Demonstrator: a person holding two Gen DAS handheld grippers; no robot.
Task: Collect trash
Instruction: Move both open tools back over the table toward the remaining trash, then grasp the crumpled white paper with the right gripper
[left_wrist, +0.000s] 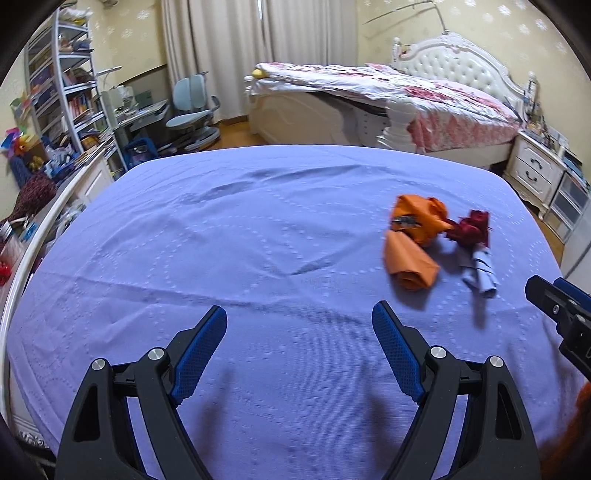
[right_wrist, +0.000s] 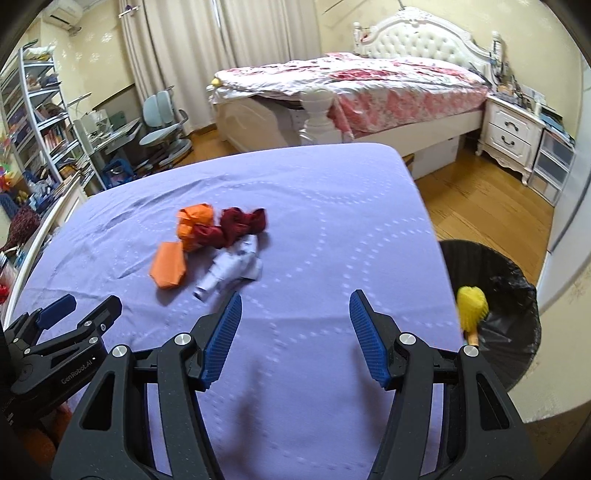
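Observation:
A small heap of crumpled paper lies on the purple bedsheet: orange pieces, a dark red wad and a pale blue-white piece. My left gripper hovers open over bare sheet, the heap ahead and to its right. My right gripper is open too, with nothing between its fingers; the heap lies ahead and to its left. The left gripper shows at the right wrist view's left edge, and the right gripper at the left wrist view's right edge.
A black-lined trash bin stands on the wood floor past the sheet's right edge, with a yellow brush-like item in it. Beyond are a second bed, a nightstand, a desk chair and cluttered shelves.

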